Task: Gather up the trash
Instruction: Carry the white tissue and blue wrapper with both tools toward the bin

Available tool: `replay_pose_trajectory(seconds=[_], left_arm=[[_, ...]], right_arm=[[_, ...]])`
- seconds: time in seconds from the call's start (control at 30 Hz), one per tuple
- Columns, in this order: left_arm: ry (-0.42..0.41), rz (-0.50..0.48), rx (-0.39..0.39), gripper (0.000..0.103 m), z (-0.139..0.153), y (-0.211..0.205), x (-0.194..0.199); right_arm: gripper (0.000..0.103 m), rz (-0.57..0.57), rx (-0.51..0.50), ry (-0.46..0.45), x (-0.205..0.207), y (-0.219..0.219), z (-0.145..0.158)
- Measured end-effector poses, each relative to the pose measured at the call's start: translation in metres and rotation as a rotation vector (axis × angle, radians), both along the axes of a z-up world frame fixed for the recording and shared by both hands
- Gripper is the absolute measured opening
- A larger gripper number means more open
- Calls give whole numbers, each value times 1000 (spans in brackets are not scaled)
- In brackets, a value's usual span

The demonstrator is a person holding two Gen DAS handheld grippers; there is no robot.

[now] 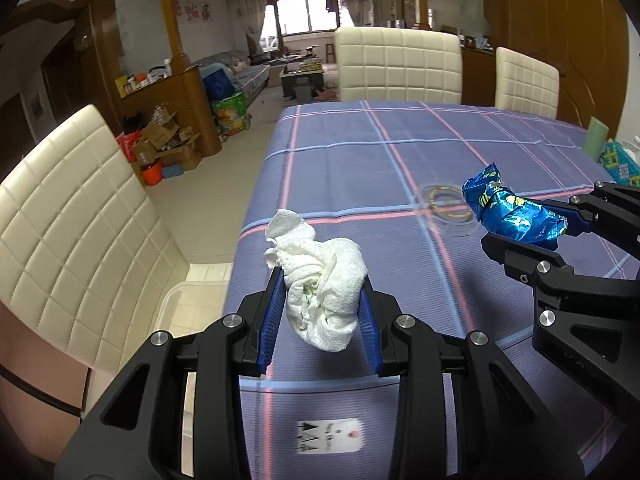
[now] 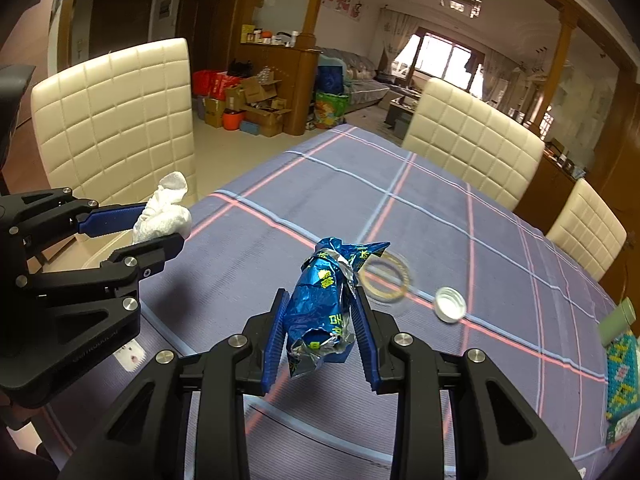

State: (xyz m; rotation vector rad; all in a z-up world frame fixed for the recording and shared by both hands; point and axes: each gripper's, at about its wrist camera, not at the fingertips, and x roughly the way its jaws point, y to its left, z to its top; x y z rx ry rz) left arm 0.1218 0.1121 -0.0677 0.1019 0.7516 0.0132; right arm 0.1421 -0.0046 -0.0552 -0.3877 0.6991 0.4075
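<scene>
My left gripper (image 1: 322, 280) is shut on a crumpled white paper towel (image 1: 320, 280) and holds it above the near left edge of the table. It also shows in the right wrist view (image 2: 160, 220) with the towel (image 2: 164, 212). My right gripper (image 2: 320, 304) is shut on a crumpled blue foil snack wrapper (image 2: 324, 304), above the purple plaid tablecloth (image 2: 460, 232). The right gripper (image 1: 520, 228) and wrapper (image 1: 508, 208) show at the right of the left wrist view.
A small white cap (image 2: 450, 304) and a round printed ring mark (image 2: 386, 276) lie on the cloth. A green box (image 2: 618, 320) and a patterned packet (image 2: 622, 380) sit at the right edge. Cream chairs (image 1: 72, 216) (image 1: 398, 64) (image 2: 472, 136) surround the table. A clear bin (image 1: 188, 304) stands on the floor at left.
</scene>
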Motion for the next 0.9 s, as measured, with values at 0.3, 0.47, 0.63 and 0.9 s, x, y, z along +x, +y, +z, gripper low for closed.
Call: replay_pose_trajectory(seconds=[0.3,0.47,0.63,0.9], left_arm=[[4,56,-18,36,-6,32,-7],[6,91,-16,36,-9,52,-11],[10,134,-8,36,-13,73,-13],[26,193,-20,36,-22,102,-14]], right_arm=[[32,58,-14,18,3,36,-5],[32,94,-22,24,5,57,-7],[32,135,-28,31,7,80,-11],[32,194,-49,43,9,112,-19]])
